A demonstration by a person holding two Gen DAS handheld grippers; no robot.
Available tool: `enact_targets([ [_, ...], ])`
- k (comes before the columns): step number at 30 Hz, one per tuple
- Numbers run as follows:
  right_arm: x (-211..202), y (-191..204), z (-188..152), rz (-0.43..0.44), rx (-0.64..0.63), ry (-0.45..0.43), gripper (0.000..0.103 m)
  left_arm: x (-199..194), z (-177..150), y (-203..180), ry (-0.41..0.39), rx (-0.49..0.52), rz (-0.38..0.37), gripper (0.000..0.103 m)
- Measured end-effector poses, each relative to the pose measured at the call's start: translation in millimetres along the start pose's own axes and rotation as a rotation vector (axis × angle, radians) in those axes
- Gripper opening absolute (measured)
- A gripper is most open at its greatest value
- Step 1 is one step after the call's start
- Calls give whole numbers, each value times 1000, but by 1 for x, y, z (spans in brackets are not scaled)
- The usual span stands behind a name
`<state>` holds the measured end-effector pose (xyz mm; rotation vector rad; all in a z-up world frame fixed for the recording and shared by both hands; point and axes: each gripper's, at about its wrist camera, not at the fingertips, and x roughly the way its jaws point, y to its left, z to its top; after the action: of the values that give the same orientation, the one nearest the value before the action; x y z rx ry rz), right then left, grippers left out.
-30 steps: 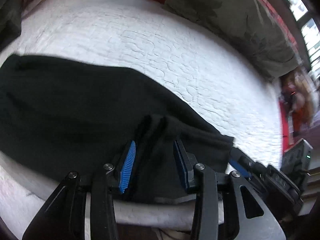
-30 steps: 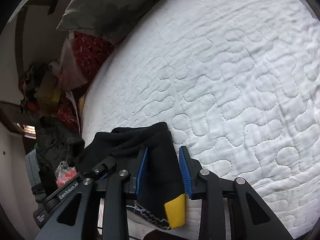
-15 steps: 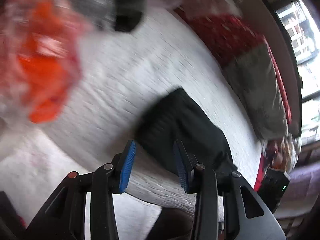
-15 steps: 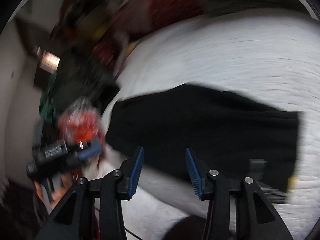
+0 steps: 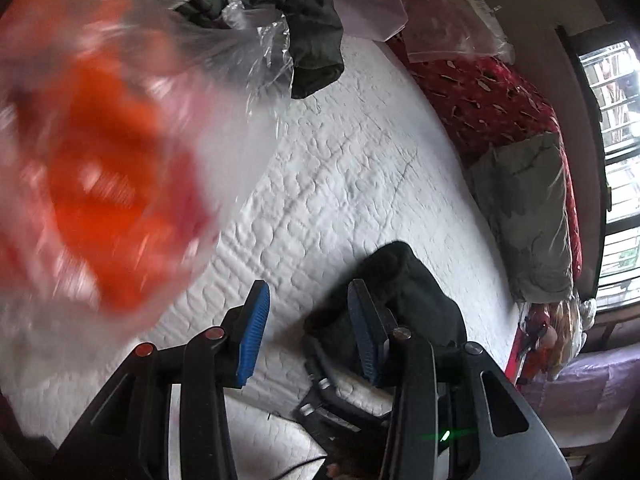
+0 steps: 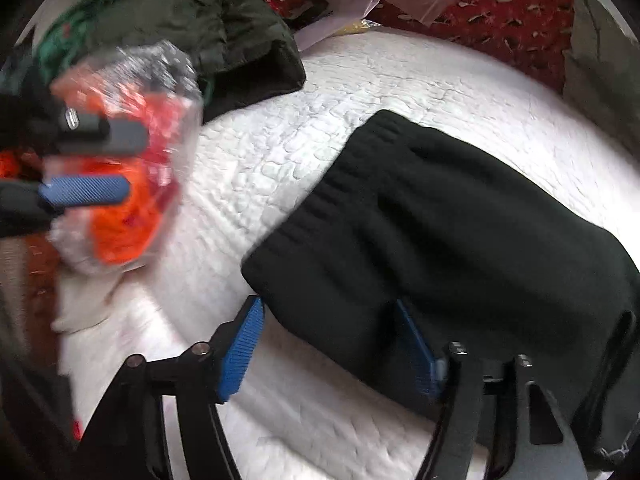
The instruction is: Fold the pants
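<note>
Nearest to me, both tongs now stand wide with nothing between them: a second ago each was clamped on black cloth, and I have let go. My right tongs [image 6: 328,344] hover over the near edge of the pants [image 6: 440,220], which lie folded into a compact black block on the white bed [image 6: 280,152]. My left tongs [image 5: 308,332] have swung left toward a plastic bag [image 5: 100,180] of orange stuff. Farther off sits a dark jacket [image 6: 208,20]. I judge the fold essentially done.

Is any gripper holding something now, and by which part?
Nothing is held. The left gripper and right gripper are both open, and the black pants lie loose on the bed.
</note>
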<state>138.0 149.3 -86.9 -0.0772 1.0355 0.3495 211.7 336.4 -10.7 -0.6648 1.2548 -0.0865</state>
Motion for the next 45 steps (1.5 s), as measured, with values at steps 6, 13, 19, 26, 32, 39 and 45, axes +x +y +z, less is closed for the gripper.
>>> enact_targets([
  [6, 15, 15, 3, -87, -84, -88, 95, 33, 18, -4, 77, 12, -5, 39],
  [13, -4, -36, 2, 61, 4, -120, 41, 72, 24, -38, 163, 71, -31, 58],
  [19, -9, -52, 0, 127, 71, -115, 28, 109, 21, -64, 247, 123, -15, 62],
  [26, -14, -46, -2, 143, 112, -120, 40, 119, 29, -82, 371, 238, -21, 62],
  [32, -7, -11, -1, 49, 61, -169, 69, 123, 33, -88, 456, 300, -2, 61],
  [39, 4, -9, 6, -17, -11, -192, 54, 123, 27, -90, 419, 294, 37, 18],
  [45, -19, -33, 3, 69, -2, -174, 31, 112, 11, -80, 404, 110, -130, 13],
])
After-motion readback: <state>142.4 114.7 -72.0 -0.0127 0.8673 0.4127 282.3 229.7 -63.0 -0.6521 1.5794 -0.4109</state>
